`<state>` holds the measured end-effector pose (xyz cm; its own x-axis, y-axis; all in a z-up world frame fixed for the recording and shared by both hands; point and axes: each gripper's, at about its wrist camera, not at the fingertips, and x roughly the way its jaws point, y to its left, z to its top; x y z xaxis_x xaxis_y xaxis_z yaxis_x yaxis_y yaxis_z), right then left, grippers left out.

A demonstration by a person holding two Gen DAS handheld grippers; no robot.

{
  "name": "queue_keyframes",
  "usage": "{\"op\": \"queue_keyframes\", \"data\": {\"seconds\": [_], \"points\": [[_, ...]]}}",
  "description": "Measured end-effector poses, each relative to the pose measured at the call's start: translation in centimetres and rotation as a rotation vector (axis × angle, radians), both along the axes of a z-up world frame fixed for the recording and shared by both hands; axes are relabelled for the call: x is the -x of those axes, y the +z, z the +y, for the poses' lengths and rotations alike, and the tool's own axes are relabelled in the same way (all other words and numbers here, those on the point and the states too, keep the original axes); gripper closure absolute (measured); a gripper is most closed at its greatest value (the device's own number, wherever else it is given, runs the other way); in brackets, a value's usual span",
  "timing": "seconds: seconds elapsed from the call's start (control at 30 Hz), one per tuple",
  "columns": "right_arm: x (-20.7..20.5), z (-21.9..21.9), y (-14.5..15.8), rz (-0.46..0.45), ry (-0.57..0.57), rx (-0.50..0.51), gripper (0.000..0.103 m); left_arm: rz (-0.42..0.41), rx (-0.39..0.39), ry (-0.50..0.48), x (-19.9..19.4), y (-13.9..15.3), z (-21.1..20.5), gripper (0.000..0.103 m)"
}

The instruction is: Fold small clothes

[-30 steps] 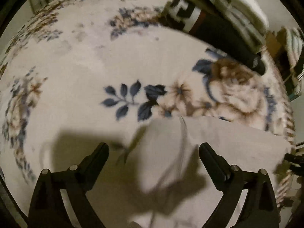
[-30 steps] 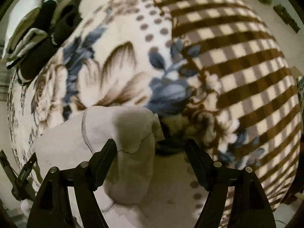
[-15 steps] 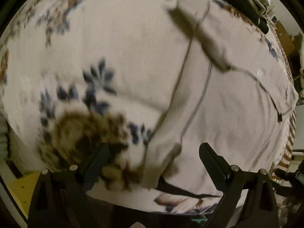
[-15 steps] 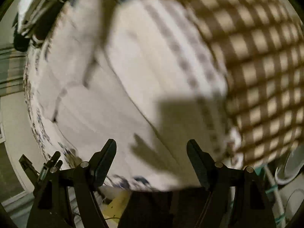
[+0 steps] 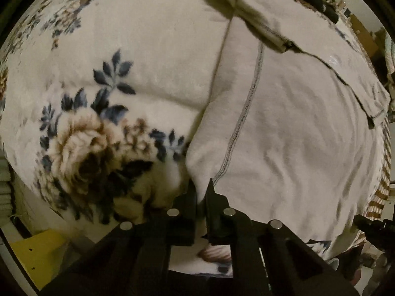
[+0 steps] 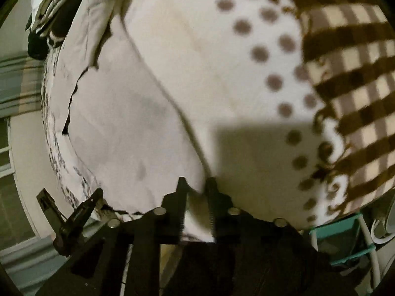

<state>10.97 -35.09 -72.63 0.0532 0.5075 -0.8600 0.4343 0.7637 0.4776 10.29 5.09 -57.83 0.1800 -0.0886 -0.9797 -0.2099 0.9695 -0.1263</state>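
Observation:
A small pale beige garment [image 5: 296, 123] with grey stitching lies spread on a floral blanket [image 5: 123, 49]. It also shows in the right wrist view [image 6: 123, 128]. My left gripper [image 5: 200, 192] is shut on the garment's near left corner at the bed's edge. My right gripper [image 6: 196, 187] is shut on the garment's near right corner. A folded sleeve or flap [image 5: 254, 17] lies at the garment's far end. The other gripper [image 6: 71, 219] shows at the lower left of the right wrist view.
Dark and striped clothes are piled at the far side of the bed [image 6: 56, 7]. The blanket has a brown checked and dotted part [image 6: 345, 61] on the right. A yellow object [image 5: 37, 251] sits below the bed edge on the left, a teal rack [image 6: 345, 241] on the right.
Both grippers have drawn back to the garment's near edge and closed from open onto its two near corners. The garment now lies spread out rather than bunched.

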Motion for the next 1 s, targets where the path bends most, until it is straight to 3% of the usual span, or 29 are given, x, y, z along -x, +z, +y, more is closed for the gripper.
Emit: {"op": "queue_keyframes", "data": {"seconds": [0.17,0.43,0.6,0.8,0.93,0.97,1.0], "points": [[0.3,0.0,2.0,-0.043,-0.061,-0.039,0.100,-0.029,0.049,0.066,1.7,2.1,1.8,0.100],[-0.5,-1.8,6.8,-0.092,-0.113,-0.091,0.100,-0.079,0.212,0.202,0.9,7.2,5.1,0.101],[-2.9,-3.7,9.2,-0.117,-0.160,-0.128,0.100,-0.092,0.264,0.230,-4.3,8.9,5.1,0.101],[-10.3,-6.8,9.7,-0.132,-0.270,-0.155,0.100,-0.115,0.300,0.229,-14.1,8.0,5.3,0.100],[-15.0,-8.3,7.6,-0.130,-0.367,-0.230,0.098,-0.104,0.245,0.197,-18.2,7.0,5.1,0.098],[-15.4,-8.5,7.6,-0.130,-0.378,-0.235,0.097,-0.108,0.236,0.188,-18.0,7.4,5.2,0.095],[-15.6,-8.8,7.9,-0.139,-0.379,-0.224,0.089,-0.117,0.220,0.181,-17.6,7.7,5.1,0.087]]}}
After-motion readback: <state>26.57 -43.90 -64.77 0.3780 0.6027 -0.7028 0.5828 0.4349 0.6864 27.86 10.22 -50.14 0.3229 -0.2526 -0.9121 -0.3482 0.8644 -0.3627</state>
